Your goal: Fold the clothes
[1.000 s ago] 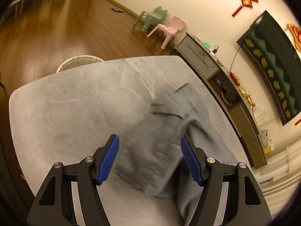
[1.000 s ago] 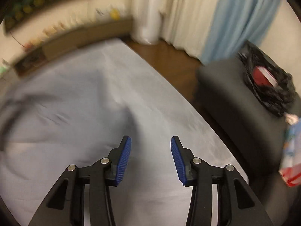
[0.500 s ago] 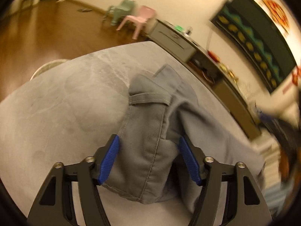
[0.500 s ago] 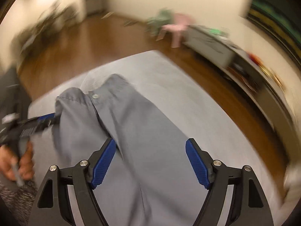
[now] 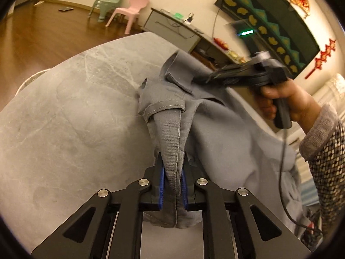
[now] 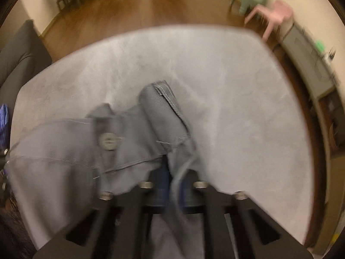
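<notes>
Trousers: grey pair point(image 5: 226, 133), bunched up on the grey marble-look table point(image 5: 71, 116), waistband end pulled up off the surface. A belt loop point(image 5: 179, 84) sits near the top of the bunch, and the right wrist view catches the waist button point(image 6: 107, 141).

Left gripper: point(image 5: 173, 185) blue pads point(image 5: 161, 185) squeezed tight on a fold of the waistband, a stitched seam running straight down between them.

Right gripper: point(image 6: 172, 185) also pinched onto the trousers; grey cloth comes out from between its closed fingers with a rolled waistband edge just ahead. That view is pretty blurry, so don't ask me for finer detail. In the left wrist view you can see the same tool point(image 5: 243, 75) from the side, its tip at the far part of the waistband, held by the person's right hand point(image 5: 280, 99) with a patterned sleeve point(image 5: 325, 161) behind it.

Table edge: a pale basket rim point(image 5: 32, 76) peeks out at the far left.

Room: wood floor, a green kid's chair point(image 5: 108, 2) and a pink one point(image 5: 131, 8) by the wall, then a low grey cabinet point(image 5: 170, 27). Red hanging ornaments point(image 5: 323, 55) on the wall.
</notes>
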Tool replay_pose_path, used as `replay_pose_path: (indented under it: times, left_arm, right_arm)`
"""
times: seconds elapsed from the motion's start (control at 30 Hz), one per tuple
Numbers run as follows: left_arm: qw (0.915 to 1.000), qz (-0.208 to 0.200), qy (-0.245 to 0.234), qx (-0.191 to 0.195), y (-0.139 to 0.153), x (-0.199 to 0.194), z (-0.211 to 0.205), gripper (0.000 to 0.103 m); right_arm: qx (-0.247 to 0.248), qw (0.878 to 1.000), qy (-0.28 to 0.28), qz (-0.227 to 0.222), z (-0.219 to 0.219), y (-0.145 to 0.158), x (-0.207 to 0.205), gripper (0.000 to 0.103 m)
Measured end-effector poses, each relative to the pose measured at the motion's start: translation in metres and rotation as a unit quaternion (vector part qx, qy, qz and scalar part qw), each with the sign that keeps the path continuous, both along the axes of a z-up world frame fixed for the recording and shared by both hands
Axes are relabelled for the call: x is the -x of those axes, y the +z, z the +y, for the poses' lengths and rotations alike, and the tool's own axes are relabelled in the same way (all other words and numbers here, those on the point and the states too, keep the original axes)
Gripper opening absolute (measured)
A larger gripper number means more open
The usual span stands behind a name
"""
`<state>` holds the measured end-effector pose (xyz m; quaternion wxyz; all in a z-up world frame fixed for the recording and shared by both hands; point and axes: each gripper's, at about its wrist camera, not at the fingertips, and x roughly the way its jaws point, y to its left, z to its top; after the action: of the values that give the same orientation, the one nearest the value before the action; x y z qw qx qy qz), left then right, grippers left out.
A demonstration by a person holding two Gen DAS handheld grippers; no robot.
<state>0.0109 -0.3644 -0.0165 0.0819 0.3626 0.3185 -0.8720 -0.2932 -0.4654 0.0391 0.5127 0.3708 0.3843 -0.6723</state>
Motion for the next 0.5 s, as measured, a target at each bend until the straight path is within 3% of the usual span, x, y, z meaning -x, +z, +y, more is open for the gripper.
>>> replay_pose_path:
  times: [0.07,0.17,0.23,0.3,0.4,0.47,0.5]
  left_arm:
    - [0.9997,0.024,-0.004,0.007,0.011,-0.005,0.002,0.012]
    - [0.9982,0.043,-0.005,0.041,0.025,0.002,0.010,0.012]
    - [0.9957,0.016,0.018,0.090,0.026,0.018,0.015,0.017]
    - [0.9963,-0.015,0.019,0.082,0.016,0.033,0.010,0.031]
    - [0.9982,-0.038,0.028,0.038,0.005,0.032,-0.001,0.037]
    - [0.9992,-0.001,0.036,-0.017,0.010,0.016,-0.010,0.052]
    - [0.9979,0.026,0.038,-0.045,0.014,0.007,-0.015,0.065]
  right_arm:
    - [0.022,1.000,0.010,0.007,0.007,0.015,-0.004,0.004]
    - [0.132,0.986,-0.016,0.104,0.057,0.114,-0.021,0.004]
    - [0.130,0.976,-0.042,0.172,0.054,0.123,-0.023,0.004]
    - [0.069,0.963,-0.100,0.242,0.026,0.085,-0.006,0.004]
    - [-0.023,0.956,-0.155,0.247,0.018,0.022,0.014,0.002]
    - [-0.001,0.954,-0.179,0.240,0.043,0.034,0.001,0.000]
    - [0.016,0.952,-0.187,0.242,0.061,0.047,-0.007,0.000]
